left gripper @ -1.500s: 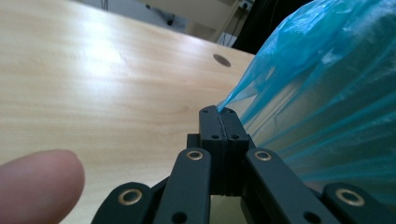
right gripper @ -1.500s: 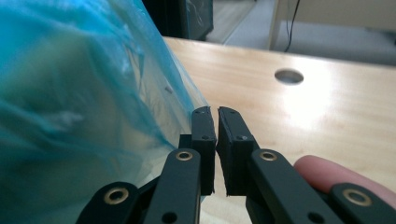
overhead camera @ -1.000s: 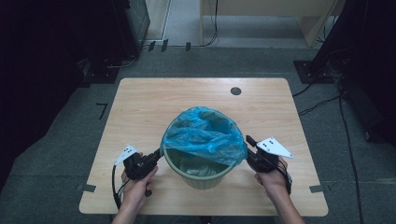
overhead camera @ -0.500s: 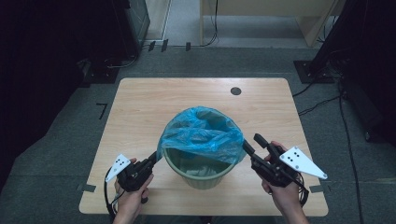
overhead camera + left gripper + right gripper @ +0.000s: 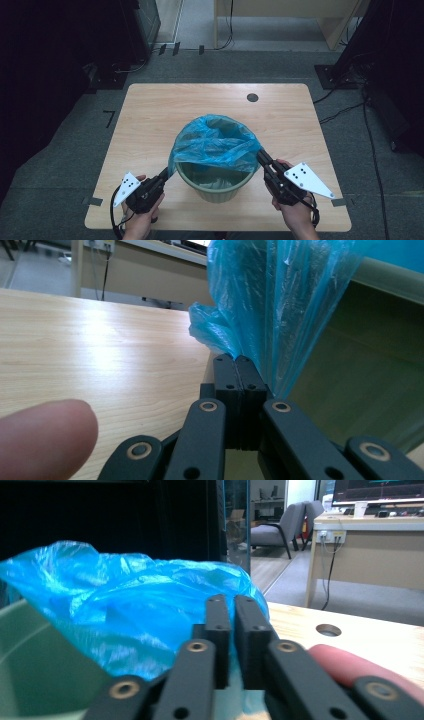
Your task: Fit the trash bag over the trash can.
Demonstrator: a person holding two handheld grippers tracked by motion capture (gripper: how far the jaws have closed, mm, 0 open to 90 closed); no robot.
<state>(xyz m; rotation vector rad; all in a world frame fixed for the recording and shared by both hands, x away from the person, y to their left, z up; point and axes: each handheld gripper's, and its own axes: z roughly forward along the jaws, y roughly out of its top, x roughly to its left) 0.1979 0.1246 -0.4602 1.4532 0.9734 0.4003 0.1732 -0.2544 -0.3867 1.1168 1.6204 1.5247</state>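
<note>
Table [image 5: 150, 125] space is pretty generous: one wooden top with bare wood on the far half and both sides, one cable hole [image 5: 252, 97] near the far edge, and the one green bin [image 5: 215, 182] sitting close to the near edge. One blue bag [image 5: 215, 140] is draped over the bin's mouth, pulled out toward both near corners. Two grippers flank it: left gripper [image 5: 166, 172] is clamped tight on the bag's edge, and right gripper [image 5: 260, 154] has just been closing, its jaws pinching the plastic by the rim.
</note>
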